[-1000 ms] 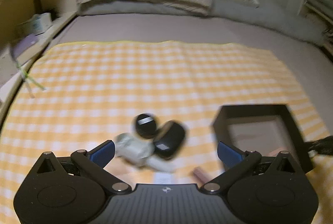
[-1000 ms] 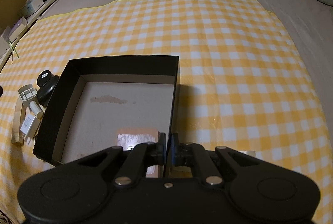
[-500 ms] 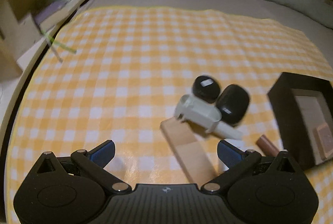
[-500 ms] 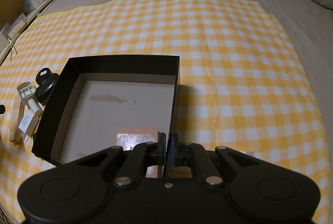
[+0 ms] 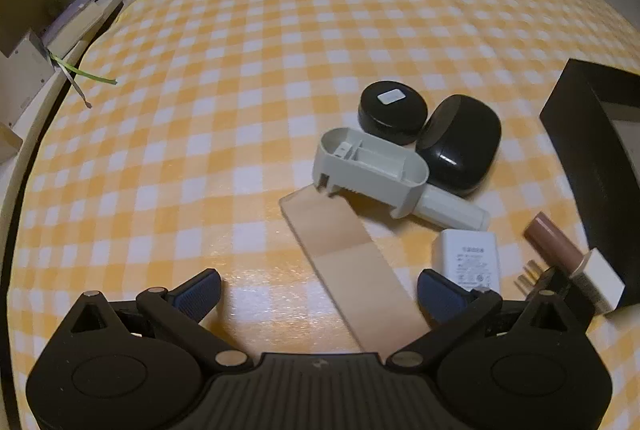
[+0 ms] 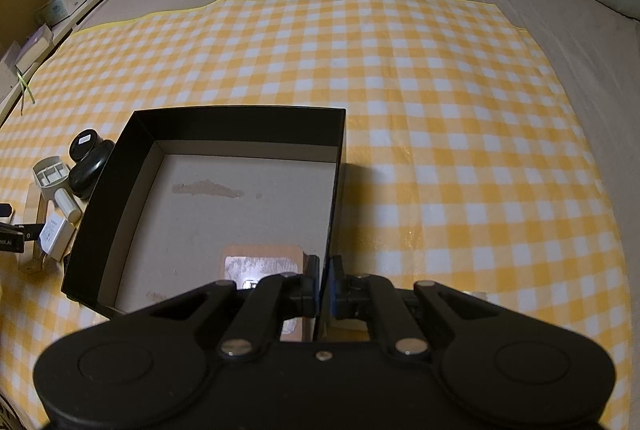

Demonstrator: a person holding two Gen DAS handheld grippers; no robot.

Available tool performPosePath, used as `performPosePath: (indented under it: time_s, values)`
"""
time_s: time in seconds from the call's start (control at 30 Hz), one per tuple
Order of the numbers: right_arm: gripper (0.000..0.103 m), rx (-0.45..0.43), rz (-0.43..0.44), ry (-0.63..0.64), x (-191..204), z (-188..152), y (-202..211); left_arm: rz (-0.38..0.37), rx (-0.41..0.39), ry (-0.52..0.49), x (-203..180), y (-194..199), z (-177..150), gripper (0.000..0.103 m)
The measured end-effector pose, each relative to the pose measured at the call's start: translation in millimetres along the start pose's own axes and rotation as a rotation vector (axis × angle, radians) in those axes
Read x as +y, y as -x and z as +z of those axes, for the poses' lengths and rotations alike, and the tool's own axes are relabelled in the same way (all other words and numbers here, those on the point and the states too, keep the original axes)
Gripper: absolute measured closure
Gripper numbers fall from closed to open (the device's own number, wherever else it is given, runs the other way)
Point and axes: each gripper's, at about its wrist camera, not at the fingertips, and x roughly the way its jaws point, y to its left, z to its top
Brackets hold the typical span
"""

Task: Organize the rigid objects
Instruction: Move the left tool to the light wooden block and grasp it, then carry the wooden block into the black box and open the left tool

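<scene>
Yellow checked cloth (image 5: 240,78) on the bed carries the clutter. Nearest it, the left claw (image 5: 320,290) gapes wide and empty over the wooden block (image 5: 352,262), whose long axis runs near-right to far-left, skewed across the opening. The right claw (image 6: 323,286) pinches the black box (image 6: 224,122) wall.

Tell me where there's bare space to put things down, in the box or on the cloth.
The box floor is mostly bare; only a tan card lies by the near wall the right gripper clamps. The cloth is bare right of and beyond the box. Left of the box it's crowded: round tin, black case, grey holder, wooden strip, charger.

Dim warm light, fisheye-bent edges, slight blur, faint glare.
</scene>
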Motion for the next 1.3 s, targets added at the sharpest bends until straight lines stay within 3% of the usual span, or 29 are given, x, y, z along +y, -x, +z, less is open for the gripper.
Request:
performPosePath:
  time_s: [0.1, 0.4, 0.87, 1.2, 1.3]
  values:
    - [0.098, -0.001, -0.007, 0.001, 0.0, 0.5, -0.3, -0.003, 0.004, 0.006, 7.6, 0.3, -0.2, 0.013]
    - [0.098, 0.014, -0.040, -0.009, -0.1, 3.6, -4.0, -0.058, -0.001, 0.055, 20.9, 6.7, 0.8, 0.068]
    - [0.099, 0.024, -0.049, -0.046, -0.1, 8.4, -8.2, -0.093, 0.003, 0.165, 47.7, 19.5, -13.4, 0.069]
    - [0.099, 0.020, -0.058, -0.043, 2.9, 7.9, -7.3, -0.209, -0.061, 0.369, 81.7, 46.6, -14.4, 0.069]
    - [0.099, 0.020, -0.056, -0.046, 3.3, 8.0, -7.2, -0.242, -0.095, 0.385, 82.3, 57.1, -10.3, 0.069]
